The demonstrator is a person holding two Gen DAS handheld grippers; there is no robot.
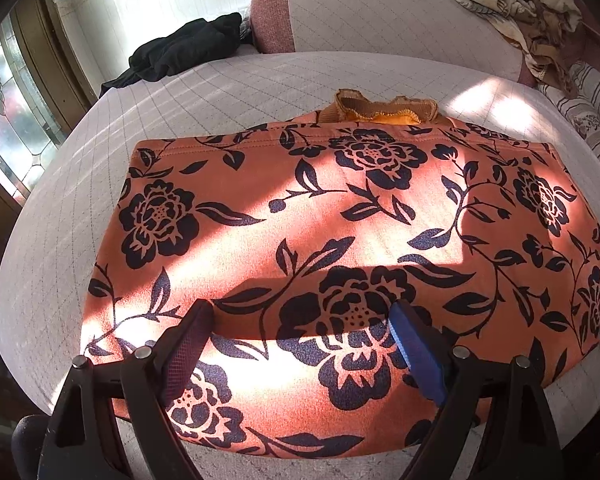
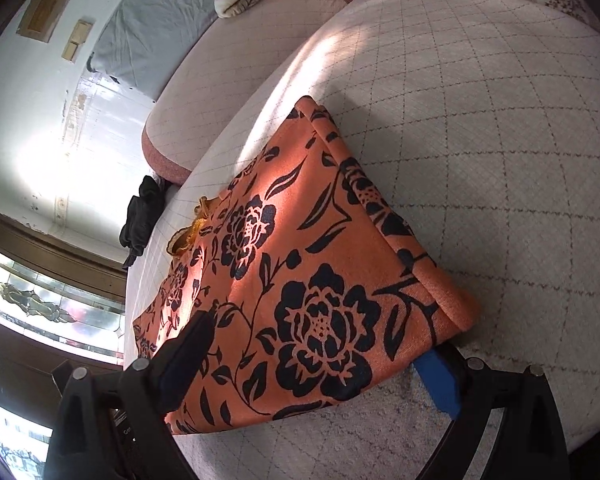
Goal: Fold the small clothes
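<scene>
So the orange top point(image 1: 340, 248) with the big dark flower print is lying folded flat on the quilted cushion point(image 1: 80, 216), the pale one with the diamond stitching. Sun is coming in across it in streaks. At the far edge a ruffled brown-orange collar point(image 1: 384, 110) pokes out from under the folded layer.

My left claw point(image 1: 302, 320) is spread wide and sits over the near part of the top, fingers well apart, nothing pinched between them. One pad looks dark reddish, the other blue.

My right claw point(image 2: 320, 350) is at the near corner of the fold. Its dark finger point(image 2: 188, 352) is on top of the fabric and the blue one point(image 2: 440, 380) is sticking out from under the edge, so the cloth runs between the two. The gap is still wide though, so I can't say it's actually clamped, more like straddling the corner.

Other stuff around: a black garment point(image 1: 184, 50) crumpled at the far left of the cushion, a bolster point(image 1: 380, 16) with a pinkish end behind the top, and a tan patterned blanket point(image 1: 520, 8) bunched up at the back right. Stained glass window point(image 1: 4, 112) off to the left.

No brand tags or readable writing anywhere on the top. There's a tiny bit of print on my right claw's body but it's too small to read.
</scene>
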